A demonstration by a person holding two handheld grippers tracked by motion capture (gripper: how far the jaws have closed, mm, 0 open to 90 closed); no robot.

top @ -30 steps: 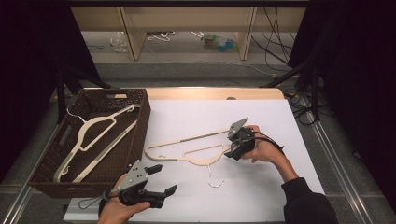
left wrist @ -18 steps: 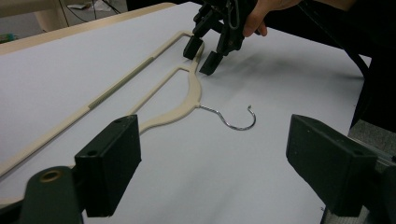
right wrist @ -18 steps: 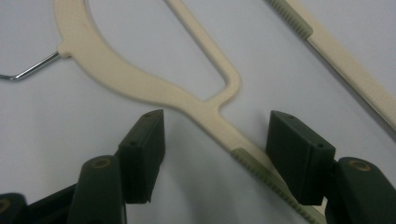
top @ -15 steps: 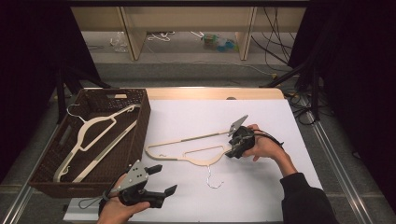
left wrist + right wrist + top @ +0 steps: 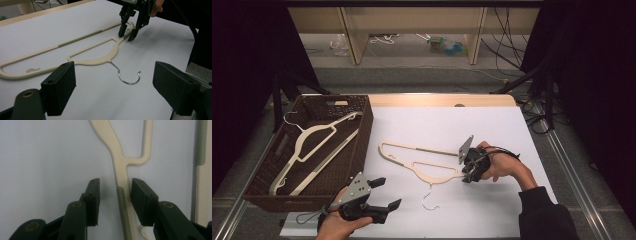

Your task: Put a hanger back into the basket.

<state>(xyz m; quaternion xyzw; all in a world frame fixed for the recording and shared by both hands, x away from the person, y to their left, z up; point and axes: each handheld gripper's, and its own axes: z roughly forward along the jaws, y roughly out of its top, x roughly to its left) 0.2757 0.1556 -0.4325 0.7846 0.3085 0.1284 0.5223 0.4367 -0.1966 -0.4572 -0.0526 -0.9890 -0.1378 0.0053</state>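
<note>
White covering spreads over the desk (image 5: 492,130) in the high view, with dark surroundings and wooden shelving behind. We see a brown woven basket (image 5: 362,125) at the left edge of the desk, holding two cream hangers (image 5: 314,135). A third cream hanger (image 5: 422,165) lies flat on the white surface, its metal hook (image 5: 428,200) pointing toward the person. The right hand-held gripper (image 5: 468,172) is at the hanger's right end, while the left hand-held gripper (image 5: 384,194) hangs near the desk's front edge, its jaws spread and empty.

From the left gripper view, we look between two wide-apart jaws at the hanger (image 5: 95,60) and its hook (image 5: 128,75) on the desk (image 5: 62,22). Beyond, the right hand-held gripper (image 5: 127,33) points down at the hanger's far end.

From the right gripper view, the jaws stand apart on either side of the hanger's arm (image 5: 122,187). The right jaw seems just beside it, though we cannot tell whether it touches.
</note>
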